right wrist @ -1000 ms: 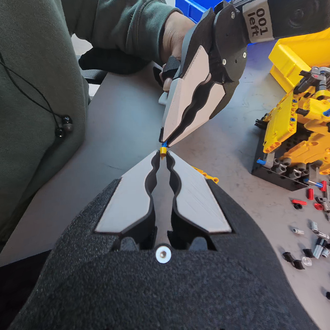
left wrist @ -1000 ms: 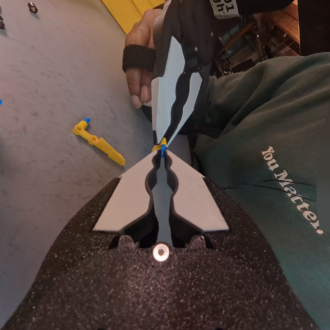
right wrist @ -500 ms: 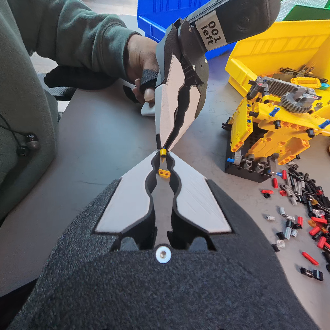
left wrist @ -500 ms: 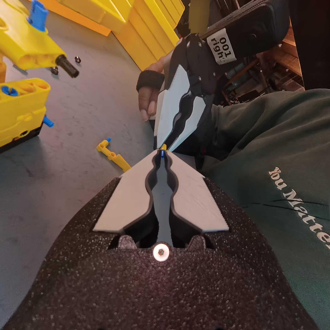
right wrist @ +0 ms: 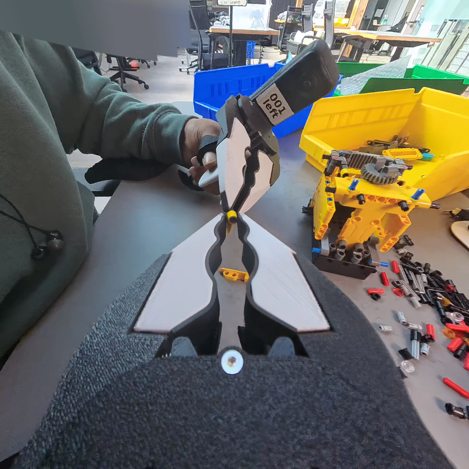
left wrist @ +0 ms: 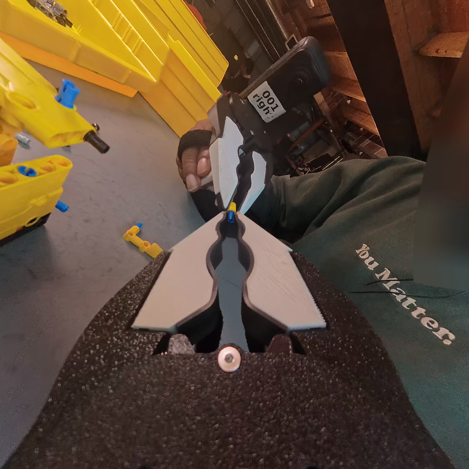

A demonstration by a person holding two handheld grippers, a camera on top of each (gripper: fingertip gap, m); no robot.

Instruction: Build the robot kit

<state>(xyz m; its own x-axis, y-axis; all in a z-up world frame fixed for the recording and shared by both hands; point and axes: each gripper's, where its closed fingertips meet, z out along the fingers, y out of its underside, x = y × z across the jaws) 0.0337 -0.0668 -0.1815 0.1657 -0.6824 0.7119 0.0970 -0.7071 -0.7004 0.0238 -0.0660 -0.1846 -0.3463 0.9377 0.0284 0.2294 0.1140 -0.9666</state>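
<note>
Two handheld grippers meet tip to tip above a grey table (left wrist: 106,193).

Left wrist view: the left gripper (left wrist: 230,220) has its grey fingers (left wrist: 193,274) drawn nearly together, pinching a small blue pin (left wrist: 230,215) at their tips. A small yellow connector (left wrist: 231,206) sits on the far end of the pin, and the right gripper (left wrist: 232,206) comes down from beyond the tips and nips it. A hand (left wrist: 195,162) holds that gripper, and a dark green sweatshirt (left wrist: 380,228) fills the space right of the fingers. Left of the fingers, a yellow angled beam with a blue pin (left wrist: 142,241) lies flat on the table. Farther left stands part of a yellow brick model (left wrist: 33,119), with yellow bins (left wrist: 162,50) beyond it. Only this view shows the blue pin plainly.

Right wrist view: the right gripper (right wrist: 231,218) has its fingers (right wrist: 187,276) close together, clamping the yellow connector (right wrist: 231,216), whose lower part hangs between the tips. The left gripper (right wrist: 231,209) reaches down from beyond, held by a hand (right wrist: 200,149) in a green sleeve; the pin is hidden here. The angled beam (right wrist: 233,275) appears through the gap between the fingers, on the table below. Right of the fingers stands the whole yellow model (right wrist: 368,210) with a grey gear on top. Loose red, black and grey pieces (right wrist: 426,299) are scattered near it, a yellow bin (right wrist: 380,121) sits behind, and a blue bin (right wrist: 228,88) lies beyond the tips.
</note>
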